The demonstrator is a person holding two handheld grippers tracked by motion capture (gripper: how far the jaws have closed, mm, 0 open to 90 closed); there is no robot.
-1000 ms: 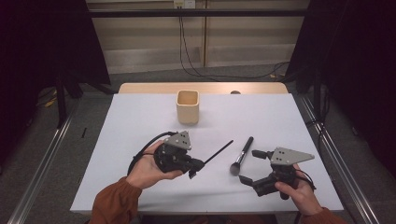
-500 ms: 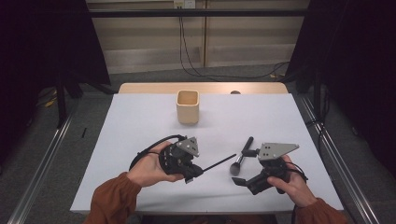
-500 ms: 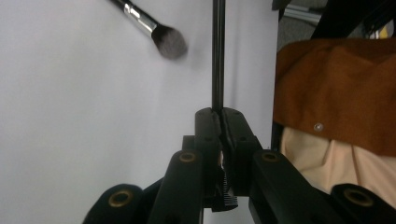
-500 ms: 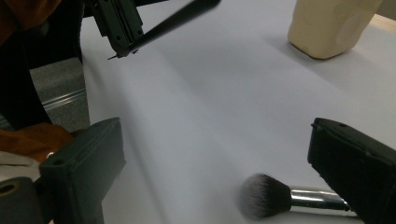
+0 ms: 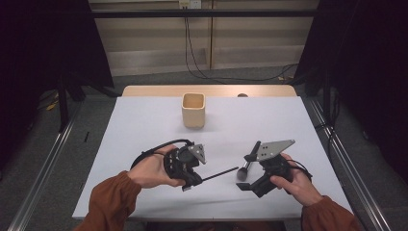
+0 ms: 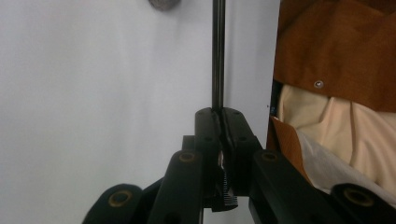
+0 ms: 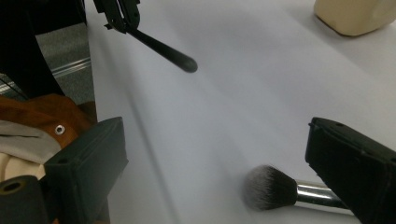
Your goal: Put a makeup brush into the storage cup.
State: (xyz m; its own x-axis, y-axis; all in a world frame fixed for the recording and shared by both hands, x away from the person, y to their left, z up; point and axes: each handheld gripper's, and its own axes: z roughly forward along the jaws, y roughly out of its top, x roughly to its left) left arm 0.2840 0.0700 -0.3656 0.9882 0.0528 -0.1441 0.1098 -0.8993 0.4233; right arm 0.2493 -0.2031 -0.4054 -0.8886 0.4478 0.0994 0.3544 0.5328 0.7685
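On the white table [image 5: 144, 130], the left gripper [image 5: 188, 179] has its 2 jaws pinched tight on one end of a thin black stick [image 5: 220, 173]; the left gripper view shows the jaws pressed together around the stick [image 6: 217, 56], which runs straight away from them over the tabletop. In the high view the stick points to the right, toward the makeup brush [image 5: 246, 162], and its free end stops just short of the brush's bristle head. Compared with 1.0 s ago, the left gripper has drawn nearer to the table's front edge and the stick, which then slanted up toward the far side, now lies flatter and aims at the brush. The right gripper [image 5: 250, 184] has moved in from the right over the same span: it was well apart from the brush and now sits just beside its bristle end. Its jaws stand wide apart, and in the right gripper view the brush [image 7: 285, 190] lies on the table between them, its silver ferrule passing under the jaw on that view's right; whether that jaw touches it is hard to tell. The beige cup [image 5: 193, 110] stands upright at the far middle of the table, where it stood before
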